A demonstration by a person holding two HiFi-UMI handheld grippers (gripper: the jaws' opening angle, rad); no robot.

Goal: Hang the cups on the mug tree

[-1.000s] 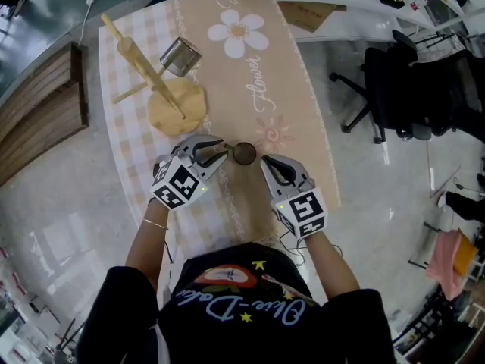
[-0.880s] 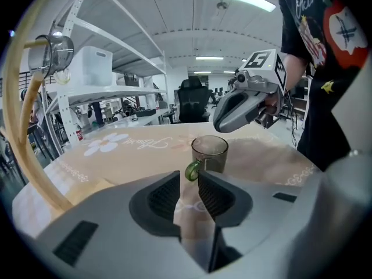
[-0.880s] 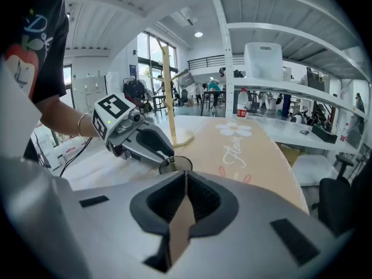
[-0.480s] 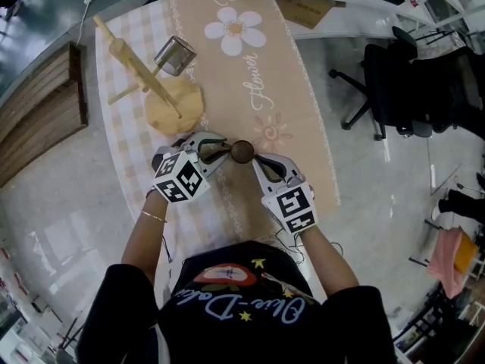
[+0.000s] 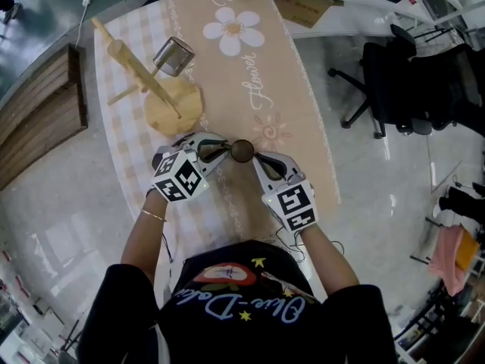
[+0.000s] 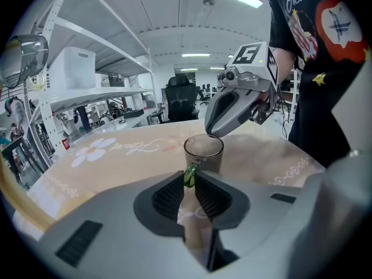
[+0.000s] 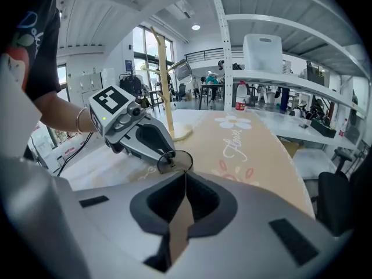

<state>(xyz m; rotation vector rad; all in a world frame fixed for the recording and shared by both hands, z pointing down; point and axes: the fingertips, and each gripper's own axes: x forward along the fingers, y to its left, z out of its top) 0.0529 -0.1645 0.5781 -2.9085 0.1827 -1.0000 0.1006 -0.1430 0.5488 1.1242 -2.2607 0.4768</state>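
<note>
A dark glass cup (image 5: 242, 151) with a green handle (image 6: 190, 175) stands on the tablecloth between my two grippers. My left gripper (image 5: 213, 153) is shut on that handle, as the left gripper view shows. My right gripper (image 5: 257, 158) comes in from the other side, jaws together, tips pinching the cup's rim (image 7: 181, 155). The wooden mug tree (image 5: 148, 78) stands at the far left on its round base (image 5: 176, 109). A second, clear cup (image 5: 175, 56) hangs on one of its pegs.
The table (image 5: 292, 82) carries a beige cloth with flower print and a checked strip at the left. A black office chair (image 5: 409, 82) stands to the right on the floor, and a wooden bench (image 5: 38, 120) to the left.
My right gripper has moved left up to the cup and its tips have closed at the rim. The left gripper has kept its hold on the handle and barely shifted.
</note>
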